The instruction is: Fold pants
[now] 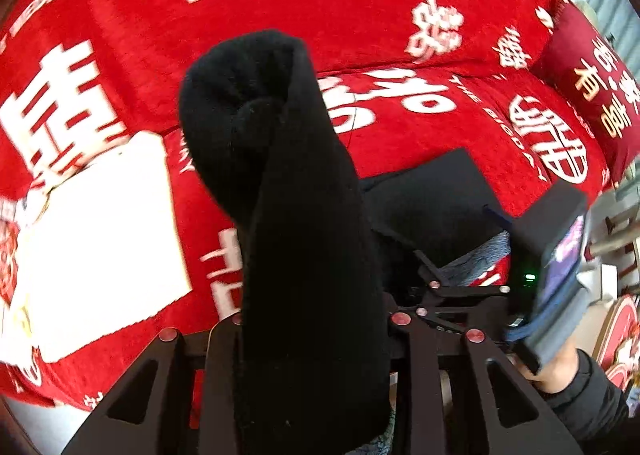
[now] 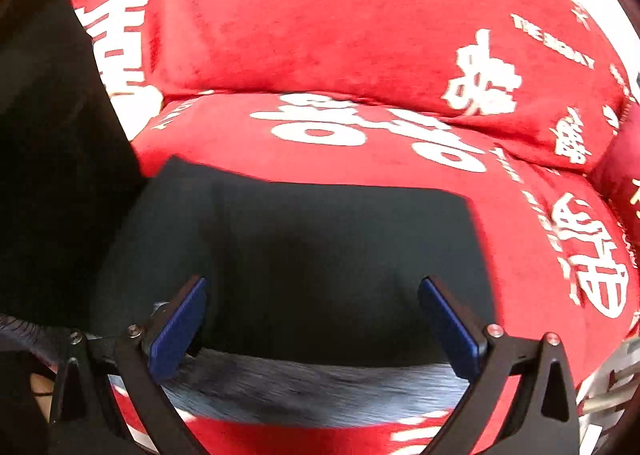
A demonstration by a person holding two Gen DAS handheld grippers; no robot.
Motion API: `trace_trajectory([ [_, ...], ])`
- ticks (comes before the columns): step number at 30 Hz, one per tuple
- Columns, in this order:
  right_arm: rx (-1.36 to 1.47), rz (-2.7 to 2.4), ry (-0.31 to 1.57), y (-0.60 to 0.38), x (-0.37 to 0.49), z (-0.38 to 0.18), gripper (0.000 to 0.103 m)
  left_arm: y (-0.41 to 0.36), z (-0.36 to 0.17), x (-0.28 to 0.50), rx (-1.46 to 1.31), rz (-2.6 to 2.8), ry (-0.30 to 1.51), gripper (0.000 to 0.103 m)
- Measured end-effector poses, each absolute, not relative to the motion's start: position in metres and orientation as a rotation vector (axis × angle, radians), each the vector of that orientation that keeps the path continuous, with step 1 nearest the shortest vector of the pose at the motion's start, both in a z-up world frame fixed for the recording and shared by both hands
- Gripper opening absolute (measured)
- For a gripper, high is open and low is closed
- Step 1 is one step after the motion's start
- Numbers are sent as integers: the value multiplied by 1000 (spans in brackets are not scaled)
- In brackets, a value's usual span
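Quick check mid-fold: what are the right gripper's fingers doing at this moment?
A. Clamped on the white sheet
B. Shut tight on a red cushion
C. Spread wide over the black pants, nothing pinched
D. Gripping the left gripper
C: in the right wrist view the right gripper has its blue fingers far apart above the black pants lying on the red sofa cover, with no cloth pinched between them.

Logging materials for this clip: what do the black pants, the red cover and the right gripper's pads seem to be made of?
Black pants: soft matte knit or fleece, with a greyish fuzzy lining at the edge, apparently. Red cover: plush, velvety fabric; brushed nap, white printed characters. Right gripper pads: blue, finely ribbed, probably rubber or textured plastic, on black rigid fingers.
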State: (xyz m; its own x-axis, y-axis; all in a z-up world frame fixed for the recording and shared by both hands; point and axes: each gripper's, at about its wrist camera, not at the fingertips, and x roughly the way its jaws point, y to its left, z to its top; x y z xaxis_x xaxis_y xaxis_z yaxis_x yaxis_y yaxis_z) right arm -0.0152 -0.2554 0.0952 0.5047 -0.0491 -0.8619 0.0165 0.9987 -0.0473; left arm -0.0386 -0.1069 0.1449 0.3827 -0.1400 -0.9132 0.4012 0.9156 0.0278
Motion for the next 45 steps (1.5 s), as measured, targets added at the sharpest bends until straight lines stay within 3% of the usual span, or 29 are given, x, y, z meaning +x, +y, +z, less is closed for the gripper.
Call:
trace_trajectory([
  [7,-67,-36,1054,-299,-36,98,103,-188,126,-28,344,-373,1170,30],
  [10,274,230,973,-325,-50,114,103,-196,121,-21,343,-368,1175,30],
  [12,358,285,919,-335,-54,124,103,-186,122,-17,320,-362,1189,30],
  [18,-62,54,995,-310,-46,100,103,-152,144,-20,242,-372,1160,29],
  [24,-204,137,1015,-226,-22,61,103,-90,178,-32,138,-340,1099,29],
  [31,-69,179,1047,-199,16,54,103,-58,189,-36,73,-320,1073,28],
  [38,193,79,961,-289,-18,100,100,-136,159,-45,246,-374,1090,28],
  [45,246,-168,969,-400,-46,108,100,-229,98,-34,398,-372,1190,28],
])
